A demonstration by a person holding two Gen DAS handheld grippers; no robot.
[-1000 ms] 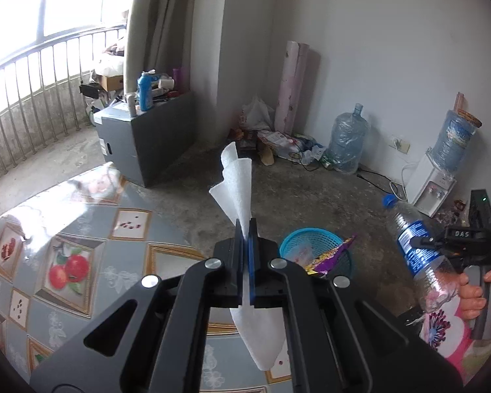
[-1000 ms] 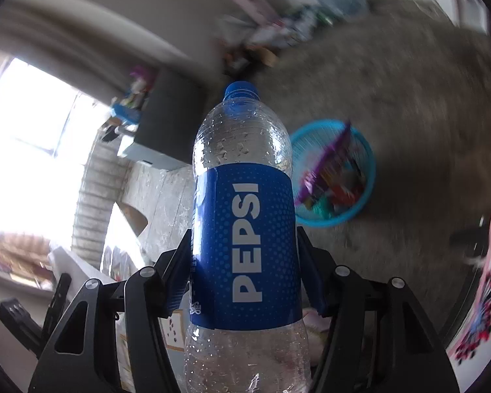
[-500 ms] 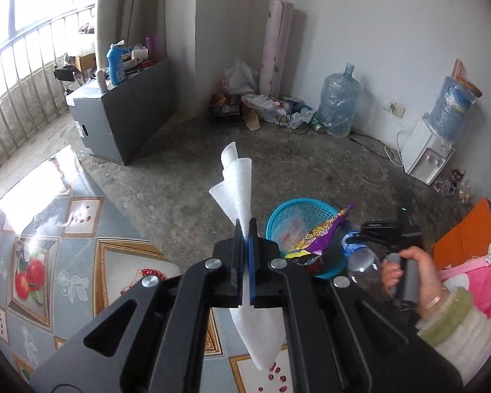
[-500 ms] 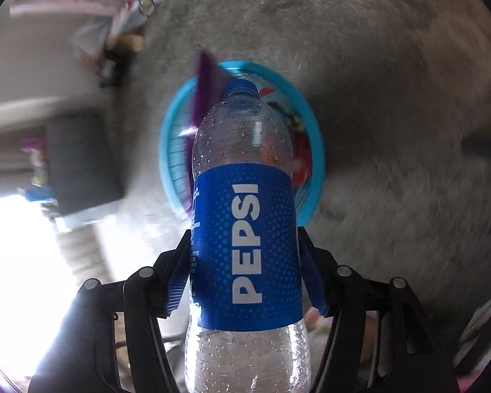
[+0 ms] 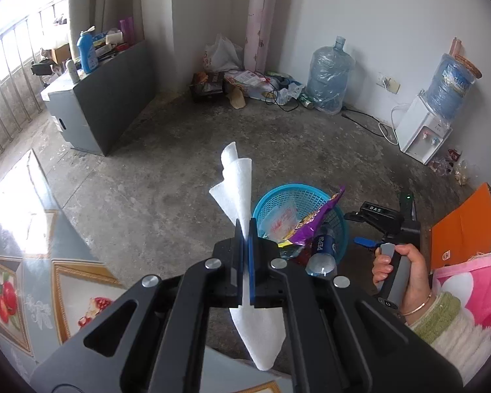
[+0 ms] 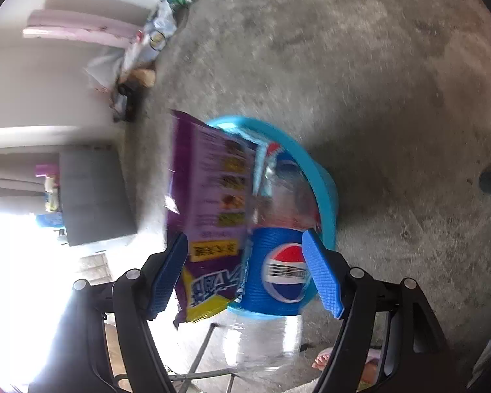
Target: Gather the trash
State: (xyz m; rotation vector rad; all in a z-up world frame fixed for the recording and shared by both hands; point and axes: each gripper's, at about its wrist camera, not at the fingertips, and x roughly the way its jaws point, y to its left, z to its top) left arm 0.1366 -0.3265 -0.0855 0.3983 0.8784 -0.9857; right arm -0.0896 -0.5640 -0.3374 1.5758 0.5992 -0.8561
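Note:
My left gripper (image 5: 245,226) is shut on a white paper tissue (image 5: 237,180), held above the table edge. On the floor beyond stands a blue plastic basket (image 5: 271,196) with a purple snack bag (image 5: 317,219) and a clear wrapper in it. An empty Pepsi bottle (image 5: 322,252) lies neck-down in the basket, its base sticking out. In the right wrist view my right gripper (image 6: 248,262) is open, its blue pads either side of the bottle (image 6: 283,271) and the purple bag (image 6: 209,196), over the basket (image 6: 324,183). The right gripper also shows in the left wrist view (image 5: 366,226).
A table with a fruit-pattern cloth (image 5: 26,262) is at lower left. A grey cabinet (image 5: 111,95) stands at the far left. Water jugs (image 5: 329,75), a dispenser (image 5: 422,131) and clutter line the far wall. An orange box (image 5: 461,229) is at right.
My right gripper carried the Pepsi bottle down over the basket and opened, leaving the bottle in the basket. My left gripper, still holding the tissue, moved closer to the basket.

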